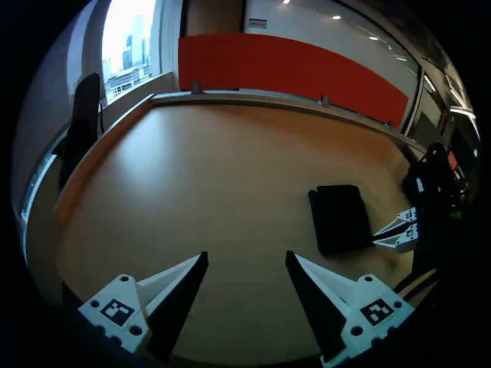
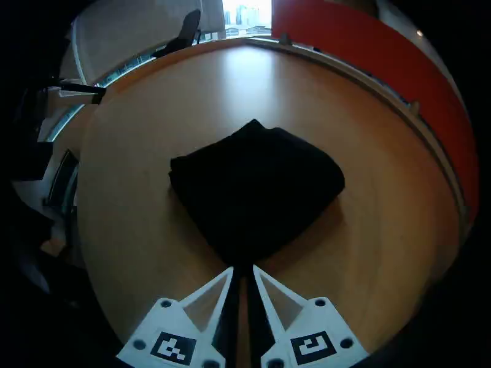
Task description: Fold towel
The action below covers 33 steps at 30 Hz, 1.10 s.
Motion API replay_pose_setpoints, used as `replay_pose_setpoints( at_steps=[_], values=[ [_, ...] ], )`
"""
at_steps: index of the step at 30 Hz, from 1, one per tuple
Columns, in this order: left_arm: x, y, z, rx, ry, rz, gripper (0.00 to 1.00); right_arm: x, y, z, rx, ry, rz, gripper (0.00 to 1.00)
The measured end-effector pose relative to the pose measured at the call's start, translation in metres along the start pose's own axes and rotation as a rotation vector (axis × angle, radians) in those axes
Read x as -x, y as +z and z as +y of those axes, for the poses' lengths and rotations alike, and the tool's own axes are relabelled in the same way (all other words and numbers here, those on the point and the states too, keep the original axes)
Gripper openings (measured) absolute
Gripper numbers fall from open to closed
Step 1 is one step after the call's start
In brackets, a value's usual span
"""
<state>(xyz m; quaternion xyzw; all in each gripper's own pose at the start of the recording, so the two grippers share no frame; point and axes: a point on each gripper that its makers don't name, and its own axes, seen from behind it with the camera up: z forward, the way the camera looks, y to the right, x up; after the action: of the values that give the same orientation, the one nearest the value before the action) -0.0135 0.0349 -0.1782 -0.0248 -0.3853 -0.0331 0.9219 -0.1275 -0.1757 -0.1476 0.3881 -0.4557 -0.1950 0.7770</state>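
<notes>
Nothing legible is showing: the small wall sign (image 1: 258, 23) in the upper middle is appearing too tiny to read.

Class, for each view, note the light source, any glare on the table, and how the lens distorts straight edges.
Left gripper view: window blown out at upper left, soft sheen on the table, red partition bows. Right gripper view: window overexposed at top, pale glare streak below it, table rim curves, black towel shows almost no fold detail.
</notes>
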Motion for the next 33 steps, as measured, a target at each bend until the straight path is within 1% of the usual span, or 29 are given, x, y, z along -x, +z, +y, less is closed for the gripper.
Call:
replay_pose_setpoints(
  at_steps=[3,8,15,23,30,33],
  values=[
    [0.000,0.000,0.000,0.002,-0.003,0.001,0.94,-0.006,-0.003,0.000,0.002,-0.003,0.009,0.06],
    [-0.001,0.001,-0.001,0.006,-0.008,0.008,0.94,-0.027,-0.018,0.005,0.016,-0.024,0.038,0.06],
    [-0.010,0.000,0.001,0.015,-0.018,0.035,0.94,-0.078,-0.043,0.021,0.060,-0.082,0.097,0.06],
    [-0.025,-0.004,0.000,0.024,-0.020,0.071,0.94,-0.138,-0.073,0.034,0.092,-0.128,0.174,0.06],
    [-0.039,-0.009,-0.001,0.034,-0.018,0.102,0.94,-0.179,-0.100,0.041,0.109,-0.138,0.240,0.06],
    [-0.044,-0.009,-0.001,0.038,-0.012,0.111,0.94,-0.189,-0.110,0.047,0.121,-0.138,0.255,0.06]
  ],
)
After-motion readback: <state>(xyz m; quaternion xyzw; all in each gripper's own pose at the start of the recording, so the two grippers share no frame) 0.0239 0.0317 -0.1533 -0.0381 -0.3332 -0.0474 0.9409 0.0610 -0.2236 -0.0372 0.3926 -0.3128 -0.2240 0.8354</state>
